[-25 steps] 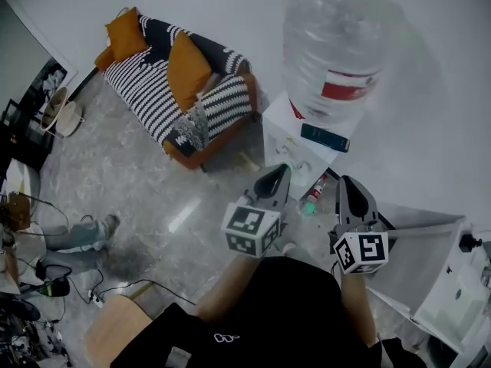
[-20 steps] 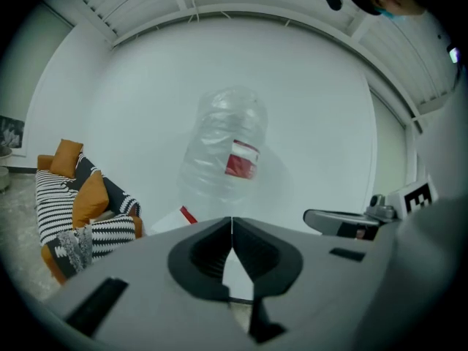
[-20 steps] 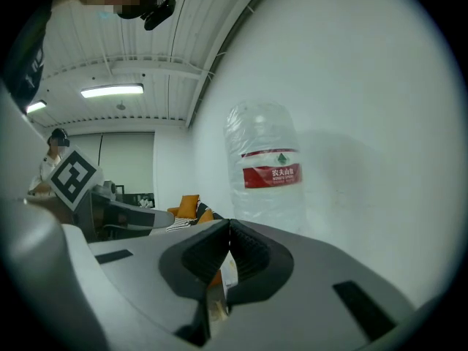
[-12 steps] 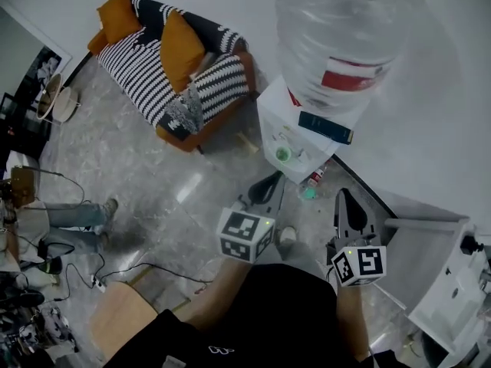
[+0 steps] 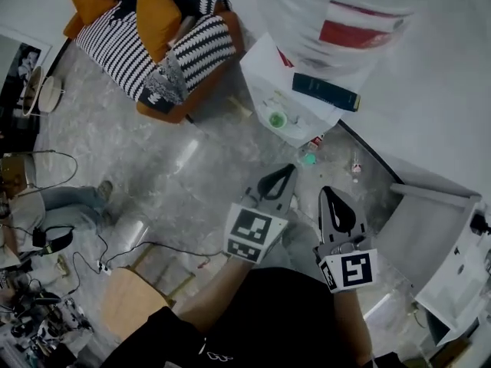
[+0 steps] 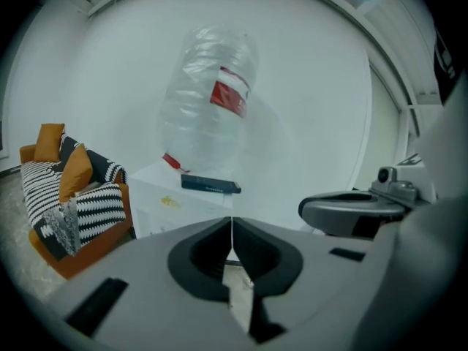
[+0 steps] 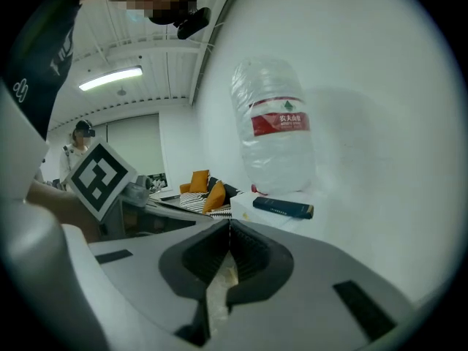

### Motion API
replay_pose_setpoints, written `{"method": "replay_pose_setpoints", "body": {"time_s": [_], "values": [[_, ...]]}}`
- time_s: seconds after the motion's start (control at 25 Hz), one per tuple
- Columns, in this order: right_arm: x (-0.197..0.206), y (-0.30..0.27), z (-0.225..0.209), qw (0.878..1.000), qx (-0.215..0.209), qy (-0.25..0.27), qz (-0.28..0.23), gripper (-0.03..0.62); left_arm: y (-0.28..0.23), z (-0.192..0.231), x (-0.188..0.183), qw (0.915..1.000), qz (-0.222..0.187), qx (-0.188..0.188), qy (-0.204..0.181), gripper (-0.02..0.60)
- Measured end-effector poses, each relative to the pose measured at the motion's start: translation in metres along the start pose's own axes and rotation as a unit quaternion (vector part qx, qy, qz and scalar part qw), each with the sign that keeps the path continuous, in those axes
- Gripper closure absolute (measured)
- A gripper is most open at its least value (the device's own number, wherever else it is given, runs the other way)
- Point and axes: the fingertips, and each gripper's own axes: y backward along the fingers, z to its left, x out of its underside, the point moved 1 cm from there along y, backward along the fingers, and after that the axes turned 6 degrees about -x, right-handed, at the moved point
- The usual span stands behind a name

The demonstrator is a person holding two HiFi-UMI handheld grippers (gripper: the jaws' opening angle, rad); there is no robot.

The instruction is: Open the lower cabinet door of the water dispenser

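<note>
The white water dispenser point(image 5: 285, 102) stands against the wall, with a big clear bottle point(image 5: 337, 14) on top and a dark flat box point(image 5: 326, 92) on its lid. Its drip shelf holds a green cup point(image 5: 277, 119). From above, the lower cabinet door is hidden. The left gripper view shows the dispenser point(image 6: 172, 203) ahead, its lower front covered by the gripper body. My left gripper point(image 5: 280, 176) and right gripper point(image 5: 330, 196) hang side by side short of the dispenser, over the floor, touching nothing. Both are shut and hold nothing; the jaws meet in a thin line in the left gripper point(image 6: 232, 229) and the right gripper point(image 7: 229, 229).
A striped sofa point(image 5: 153, 37) with orange cushions stands left of the dispenser. A small bottle and a green item point(image 5: 309, 158) lie on the floor at its foot. White furniture point(image 5: 453, 274) is on the right. A wooden stool point(image 5: 130, 301), cables point(image 5: 146, 248) and a seated person's legs point(image 5: 61, 205) are at left.
Both grippers have sunk lower, still shut and side by side. The dispenser and sofa have shifted up in the head view, and more floor shows in front.
</note>
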Motion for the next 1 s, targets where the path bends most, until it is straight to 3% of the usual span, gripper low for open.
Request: {"method": "replay_pose_setpoints", "body": {"time_s": [0.16, 0.32, 0.6, 0.76, 0.84, 1.0], "values": [[0.034, -0.011, 0.011, 0.999, -0.024, -0.005, 0.028, 0.583, -0.018, 0.000, 0.037, 0.9995, 0.024, 0.004, -0.022, 0.571], [0.078, -0.025, 0.009, 0.997, -0.031, -0.029, 0.057, 0.583, -0.036, 0.008, 0.074, 0.9992, 0.037, 0.007, -0.016, 0.571], [0.146, -0.050, 0.019, 0.993, -0.061, -0.070, 0.079, 0.583, -0.047, 0.032, 0.150, 0.9971, 0.072, -0.023, -0.005, 0.571], [0.186, -0.072, 0.016, 0.982, -0.102, -0.151, 0.051, 0.583, -0.062, 0.044, 0.188, 0.9946, 0.092, -0.040, -0.027, 0.571], [0.211, -0.087, 0.011, 0.981, -0.116, -0.149, 0.050, 0.583, -0.076, 0.052, 0.210, 0.9947, 0.091, -0.045, -0.017, 0.570], [0.275, -0.108, -0.008, 0.982, -0.090, -0.155, 0.068, 0.583, -0.102, 0.065, 0.261, 0.9932, 0.104, -0.051, 0.005, 0.571]]}}
